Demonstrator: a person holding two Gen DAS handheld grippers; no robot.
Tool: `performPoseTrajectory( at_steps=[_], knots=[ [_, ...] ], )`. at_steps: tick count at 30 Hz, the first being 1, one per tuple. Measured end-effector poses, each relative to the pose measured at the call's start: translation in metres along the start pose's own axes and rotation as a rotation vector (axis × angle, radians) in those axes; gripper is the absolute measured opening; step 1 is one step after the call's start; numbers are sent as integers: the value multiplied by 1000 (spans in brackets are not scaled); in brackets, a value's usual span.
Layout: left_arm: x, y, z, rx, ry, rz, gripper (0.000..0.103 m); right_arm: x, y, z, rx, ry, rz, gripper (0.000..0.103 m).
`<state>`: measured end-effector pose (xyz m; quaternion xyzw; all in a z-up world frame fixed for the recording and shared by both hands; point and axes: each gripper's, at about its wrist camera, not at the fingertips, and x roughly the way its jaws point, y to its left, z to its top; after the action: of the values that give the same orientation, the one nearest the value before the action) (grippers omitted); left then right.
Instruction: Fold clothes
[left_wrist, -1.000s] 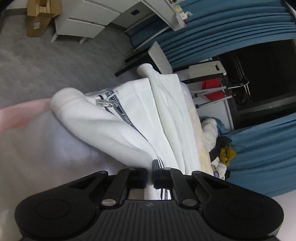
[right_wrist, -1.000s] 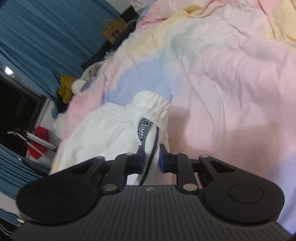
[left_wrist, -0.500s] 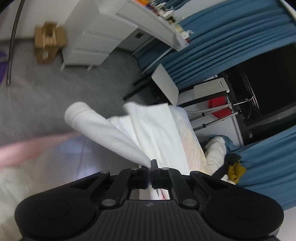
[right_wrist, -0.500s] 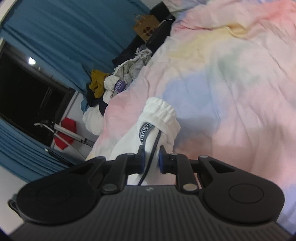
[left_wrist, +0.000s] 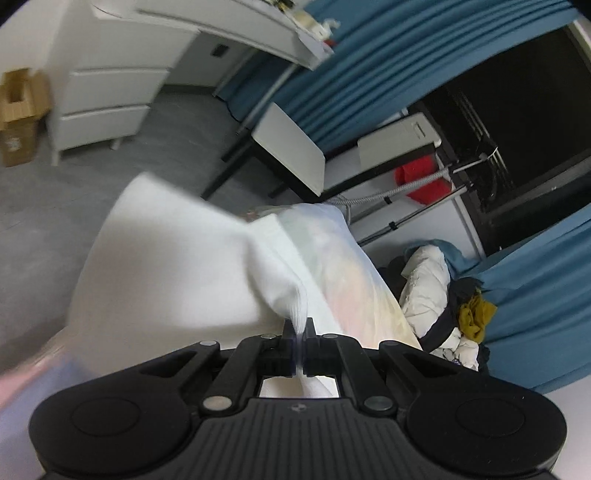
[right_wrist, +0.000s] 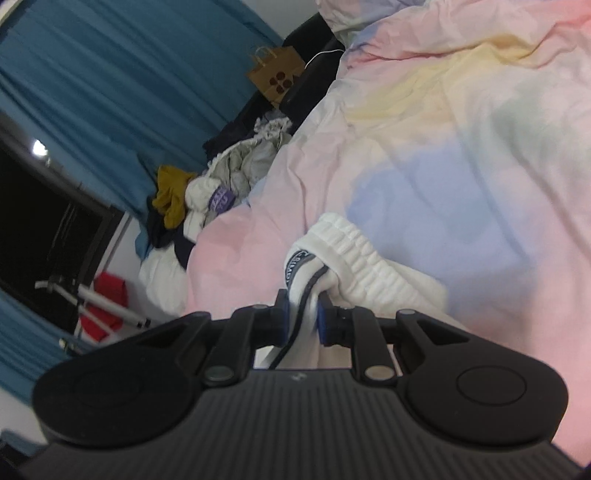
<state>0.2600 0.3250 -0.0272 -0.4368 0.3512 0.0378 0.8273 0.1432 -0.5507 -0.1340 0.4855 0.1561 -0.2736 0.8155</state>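
Observation:
A white garment, sweatpants with a dark striped printed band, is held up by both grippers above the bed. In the left wrist view my left gripper (left_wrist: 299, 326) is shut on a thin edge of the white cloth (left_wrist: 173, 266), which hangs blurred in front of it. In the right wrist view my right gripper (right_wrist: 301, 306) is shut on the bunched elastic waistband (right_wrist: 354, 254) with the printed band (right_wrist: 295, 266) between the jaws. The rest of the garment is hidden below the grippers.
The bed has a pastel pink, blue and yellow cover (right_wrist: 461, 140). A heap of clothes (right_wrist: 207, 192) lies beside the bed by blue curtains (right_wrist: 110, 92). A brown paper bag (right_wrist: 275, 75), white drawers (left_wrist: 103, 99), a cardboard box (left_wrist: 18, 114) and a small table (left_wrist: 288, 151) stand around.
Both grippers have lifted and swung with the garment. The left view now faces the room and the cloth hangs spread and blurred. The right grip on the waistband is unchanged.

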Motion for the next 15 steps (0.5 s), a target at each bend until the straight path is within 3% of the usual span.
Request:
performPoseTrajectory(
  at_steps=[4,7,12,15],
  knots=[
    [98,-17,36,49,81,18,3,65,5,-6,20,-22,-33,18],
    [154,-26,51,51,146,65,3,97,11,-10,-38,-33,-71,18],
    [210,-38,53,131,205,166,4,123,22,-26,-185,-62,-140,18],
    [220,-21,46,137,193,157,7,126,23,-38,-233,-97,-155,20]
  ],
)
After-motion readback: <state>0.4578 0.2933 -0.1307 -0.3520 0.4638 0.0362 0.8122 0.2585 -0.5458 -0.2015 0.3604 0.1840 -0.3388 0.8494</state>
